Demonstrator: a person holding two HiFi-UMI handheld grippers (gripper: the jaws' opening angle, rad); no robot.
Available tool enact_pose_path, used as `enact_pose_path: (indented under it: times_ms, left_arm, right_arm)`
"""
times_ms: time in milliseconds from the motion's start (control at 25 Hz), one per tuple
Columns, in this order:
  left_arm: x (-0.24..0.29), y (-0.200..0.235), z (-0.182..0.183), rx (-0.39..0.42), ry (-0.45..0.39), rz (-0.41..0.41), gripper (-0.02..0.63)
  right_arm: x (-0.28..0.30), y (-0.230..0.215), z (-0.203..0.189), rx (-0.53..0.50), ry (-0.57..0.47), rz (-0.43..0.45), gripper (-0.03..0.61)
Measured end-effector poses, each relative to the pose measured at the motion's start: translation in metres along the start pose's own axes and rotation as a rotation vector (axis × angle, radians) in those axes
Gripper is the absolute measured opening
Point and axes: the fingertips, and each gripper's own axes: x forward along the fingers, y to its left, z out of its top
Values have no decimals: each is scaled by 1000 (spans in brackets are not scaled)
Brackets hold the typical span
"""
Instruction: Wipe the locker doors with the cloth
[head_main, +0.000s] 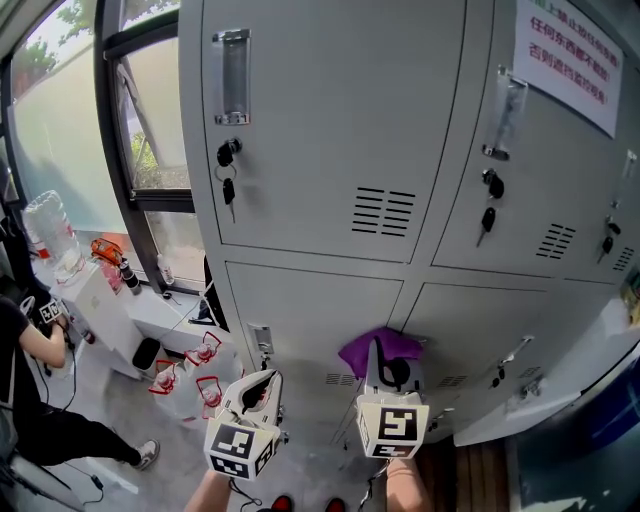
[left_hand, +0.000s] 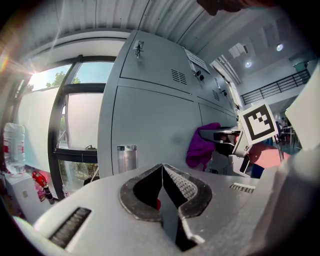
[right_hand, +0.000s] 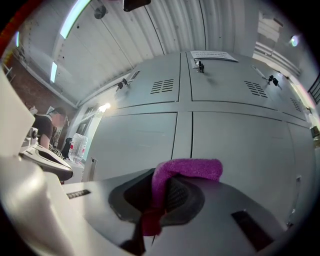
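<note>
I have the purple cloth (head_main: 380, 350) clamped in my right gripper's (head_main: 386, 378) fingers, up at the lower locker doors (head_main: 310, 305), beside the seam between two of them; I cannot confirm contact. My left gripper (head_main: 256, 392) hangs alongside, fingers together and empty, below the door handle (head_main: 260, 340).

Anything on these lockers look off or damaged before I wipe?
Nothing looks damaged or spilled. One thing to mind: keys hang from the locks on the upper left door and the upper right door, dangling where the cloth might catch them.
</note>
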Motion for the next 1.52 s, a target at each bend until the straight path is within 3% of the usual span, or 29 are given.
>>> enact_pose_path:
  times_ms: [680, 1080, 1520]
  left_arm:
    - [-12, 1, -10, -8, 11, 17, 26]
    - [-35, 21, -24, -22, 33, 88, 26]
    - [-74, 58, -35, -41, 49, 216, 26]
  right_arm:
    - [-44, 25, -19, 12, 10, 47, 31]
    - [-48, 79, -40, 37, 53, 173, 31]
    - [-37, 155, -37, 90, 50, 349, 31]
